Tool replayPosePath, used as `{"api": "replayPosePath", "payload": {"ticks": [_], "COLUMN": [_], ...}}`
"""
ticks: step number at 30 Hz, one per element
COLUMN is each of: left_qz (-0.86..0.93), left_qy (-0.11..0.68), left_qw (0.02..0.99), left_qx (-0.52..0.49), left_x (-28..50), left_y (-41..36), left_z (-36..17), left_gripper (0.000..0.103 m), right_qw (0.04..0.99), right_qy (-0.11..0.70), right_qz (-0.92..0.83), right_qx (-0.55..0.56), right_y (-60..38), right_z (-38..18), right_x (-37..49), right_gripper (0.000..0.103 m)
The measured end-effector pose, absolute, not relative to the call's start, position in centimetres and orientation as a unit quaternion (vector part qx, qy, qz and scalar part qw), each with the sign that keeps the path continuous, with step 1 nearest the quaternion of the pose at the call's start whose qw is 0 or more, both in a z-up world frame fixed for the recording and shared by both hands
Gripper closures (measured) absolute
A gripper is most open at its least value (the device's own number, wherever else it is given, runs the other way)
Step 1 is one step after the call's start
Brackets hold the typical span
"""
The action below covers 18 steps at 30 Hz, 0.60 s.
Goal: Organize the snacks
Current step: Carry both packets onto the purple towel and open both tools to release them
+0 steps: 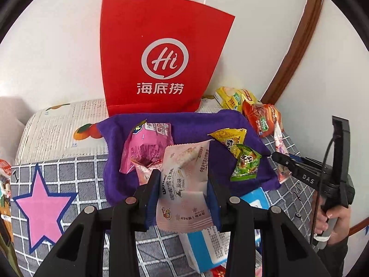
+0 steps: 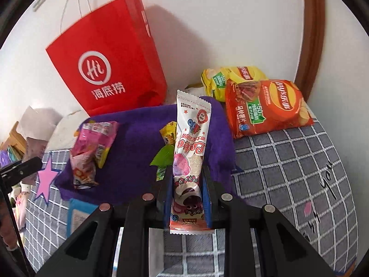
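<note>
While the left wrist view shows the left gripper (image 1: 184,184) clamped on a pale pink packet (image 1: 184,184) above the purple cloth (image 1: 191,124), only the right wrist view shows the right gripper (image 2: 187,191) clamped on a long white-and-pink bar (image 2: 190,159), upright, printed with a strawberry bear. Orange chips (image 2: 265,108) and yellow chips (image 2: 228,78) lie beside the cloth, near the red bag (image 2: 108,69); a pink packet (image 1: 147,145) and a green candy (image 1: 245,164) lie on the cloth.

The left gripper (image 1: 183,191) squeezes a pale pink packet between its two fingers. The right gripper (image 2: 187,198) pinches a long snack stick that stands up. A hand (image 1: 332,219) grips the right gripper's handle from below.
</note>
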<state>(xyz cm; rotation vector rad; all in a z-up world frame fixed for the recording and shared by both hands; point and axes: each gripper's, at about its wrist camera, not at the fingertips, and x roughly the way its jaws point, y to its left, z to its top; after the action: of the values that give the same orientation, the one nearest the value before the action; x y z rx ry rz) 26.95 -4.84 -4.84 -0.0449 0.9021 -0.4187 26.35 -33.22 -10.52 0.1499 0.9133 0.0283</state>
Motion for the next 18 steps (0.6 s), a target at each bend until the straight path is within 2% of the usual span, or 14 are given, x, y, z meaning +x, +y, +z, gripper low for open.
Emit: {"api": "replayPosePath", "payload": {"ticks": [9, 18], "left_qz": [-0.204, -0.211], "left_qy": [0.441, 0.458], "left_qw": [0.874, 0.863], "left_qx": [-0.025, -0.019], "left_x": [29.0, 30.5], "left_y": [-5.6, -7.7], "left_z": [-6.4, -8.3], "left_gripper": [0.067, 0.067], "right_qw": [0.882, 0.88], "right_qy": [0.465, 0.472], "right_qz": [0.024, 0.014], "right_qx": [0.074, 0.054], "right_y": [-33.7, -33.4], "right_z": [-13.8, -14.7], "right_x": [29.3, 30.0], "right_gripper": [0.081, 0.078]}}
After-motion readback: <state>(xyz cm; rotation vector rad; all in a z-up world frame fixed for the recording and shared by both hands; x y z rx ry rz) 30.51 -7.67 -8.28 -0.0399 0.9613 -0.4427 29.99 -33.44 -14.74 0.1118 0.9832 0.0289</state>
